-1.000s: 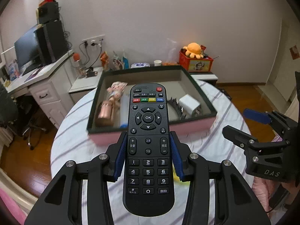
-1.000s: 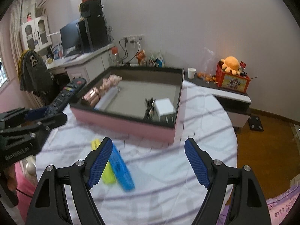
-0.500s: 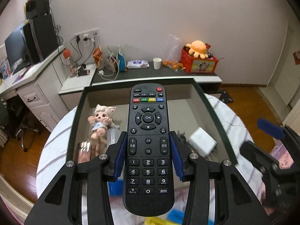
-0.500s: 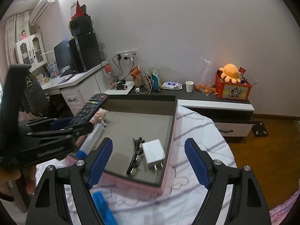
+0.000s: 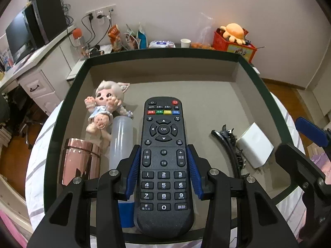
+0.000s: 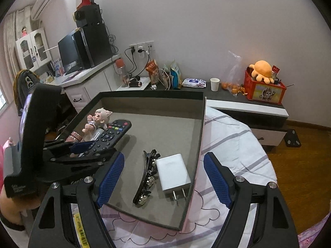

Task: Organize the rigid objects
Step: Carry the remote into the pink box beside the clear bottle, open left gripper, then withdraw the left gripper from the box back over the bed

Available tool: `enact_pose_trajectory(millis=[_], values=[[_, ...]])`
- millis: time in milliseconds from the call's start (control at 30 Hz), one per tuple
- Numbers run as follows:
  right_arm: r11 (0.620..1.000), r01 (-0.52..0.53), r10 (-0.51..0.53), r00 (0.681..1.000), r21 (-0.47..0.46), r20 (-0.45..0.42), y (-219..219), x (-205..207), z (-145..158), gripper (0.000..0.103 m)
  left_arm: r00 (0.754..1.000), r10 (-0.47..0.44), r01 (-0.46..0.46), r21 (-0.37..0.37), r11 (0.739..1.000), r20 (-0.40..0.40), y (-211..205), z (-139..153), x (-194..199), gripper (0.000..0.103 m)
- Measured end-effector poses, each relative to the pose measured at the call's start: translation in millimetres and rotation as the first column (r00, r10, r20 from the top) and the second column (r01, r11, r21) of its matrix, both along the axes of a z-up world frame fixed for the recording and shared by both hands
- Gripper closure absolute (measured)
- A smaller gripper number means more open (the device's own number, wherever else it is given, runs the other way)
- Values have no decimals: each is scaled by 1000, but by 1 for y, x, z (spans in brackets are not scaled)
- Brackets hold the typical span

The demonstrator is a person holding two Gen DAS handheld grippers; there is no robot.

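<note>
My left gripper (image 5: 163, 165) is shut on a black TV remote (image 5: 163, 161), pads pressing its two long sides, and holds it over the inside of the shallow box (image 5: 161, 53). In the right wrist view the remote (image 6: 111, 134) hangs tilted above the box floor (image 6: 165, 132), left of centre. Inside the box lie a small doll (image 5: 107, 105), a clear tube with a blue cap (image 5: 121, 144), a rose-gold cylinder (image 5: 79, 161), a black hair clip (image 6: 146, 175) and a white charger (image 6: 172, 172). My right gripper (image 6: 163, 179) stands open over the box's near edge with nothing between its fingers.
The box rests on a round table with a white striped cloth (image 6: 233, 136). A yellow item (image 6: 79, 229) lies on the cloth at the lower left. Behind stand a dark sideboard with a red toy crate (image 6: 263, 88), a paper cup (image 6: 214, 84) and a desk with a monitor (image 6: 69, 55).
My left gripper has carried the remote forward and down, from in front of the box to over its inside. The right gripper has also moved forward, up to the box's near edge.
</note>
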State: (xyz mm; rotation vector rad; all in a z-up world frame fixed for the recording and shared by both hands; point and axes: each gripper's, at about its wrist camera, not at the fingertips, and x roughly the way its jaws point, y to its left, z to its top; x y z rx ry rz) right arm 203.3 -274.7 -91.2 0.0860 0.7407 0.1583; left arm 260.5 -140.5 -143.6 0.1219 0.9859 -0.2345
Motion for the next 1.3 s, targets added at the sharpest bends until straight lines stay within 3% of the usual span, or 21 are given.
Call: enact_pose_trajectory(millis=[600, 700, 767, 1133, 1300], values=[[1000, -16, 16, 1000, -20, -4, 10, 9, 0, 22, 999, 33, -33, 13, 999, 15, 9, -1, 0, 57], [999, -24, 24, 1000, -32, -12, 14, 11, 0, 22, 999, 40, -41, 15, 999, 32, 12, 4, -3, 45], [999, -32, 31, 999, -29, -19, 16, 12, -1, 22, 997, 53, -55, 29, 998, 51, 14, 8, -5, 31], [999, -31, 30, 999, -37, -30, 19, 11, -3, 22, 995, 70, -72, 28, 997, 70, 26, 18, -12, 26], [999, -28, 27, 999, -40, -27, 20, 9, -1, 22, 994, 70, -72, 22, 997, 85, 30, 24, -20, 16]])
